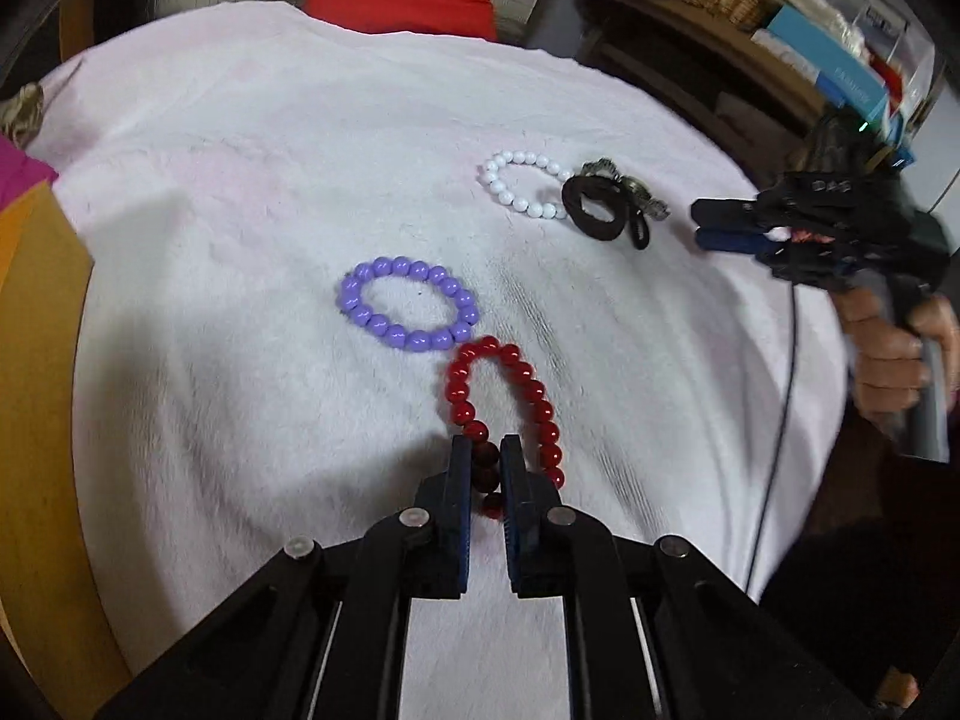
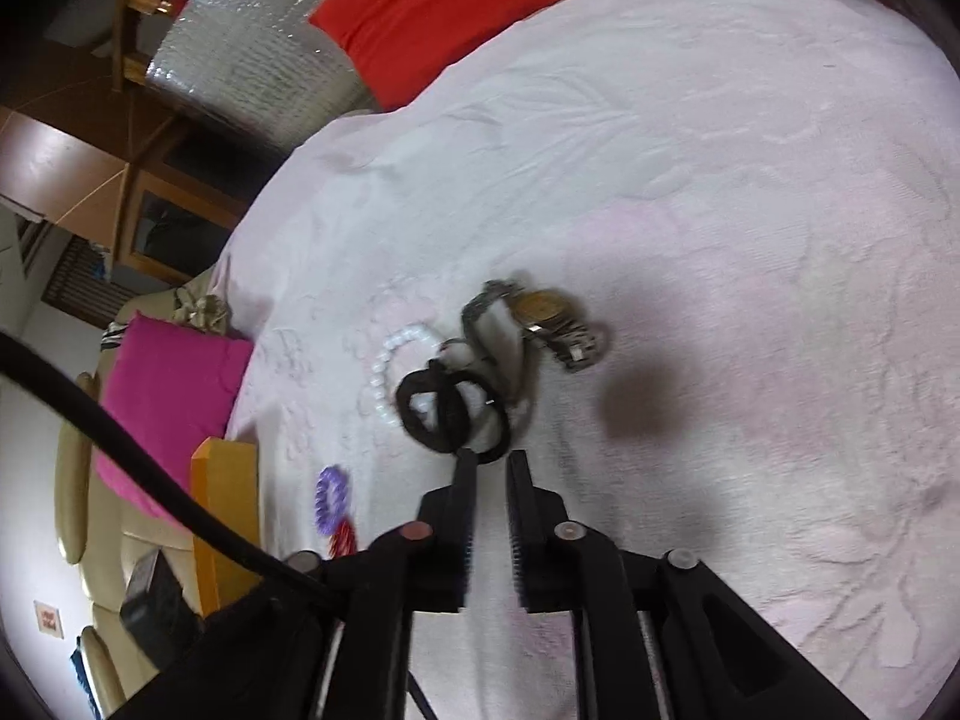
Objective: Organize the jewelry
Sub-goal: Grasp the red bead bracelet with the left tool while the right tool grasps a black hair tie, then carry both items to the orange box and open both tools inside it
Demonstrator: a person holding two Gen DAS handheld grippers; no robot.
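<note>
The red bead bracelet (image 1: 503,405) lies on the pink towel (image 1: 240,240), touching the purple bead bracelet (image 1: 408,312). My left gripper (image 1: 485,450) clamps its near beads. My right gripper (image 2: 492,462) hovers narrowly parted beside the black hair ties (image 2: 447,414).

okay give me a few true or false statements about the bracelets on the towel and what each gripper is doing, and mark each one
1. The left gripper is shut on the red bracelet. True.
2. The purple bracelet lies inside the white bracelet. False: they lie well apart on the pink towel, the purple one next to the red one.
3. The right gripper holds the wristwatch. False: its jaws are narrowly apart with nothing between them, just short of the black hair ties.
4. The black hair ties sit beside the white bracelet. True.
5. The purple bracelet is gripped by a tool. False: it lies free on the towel.
</note>
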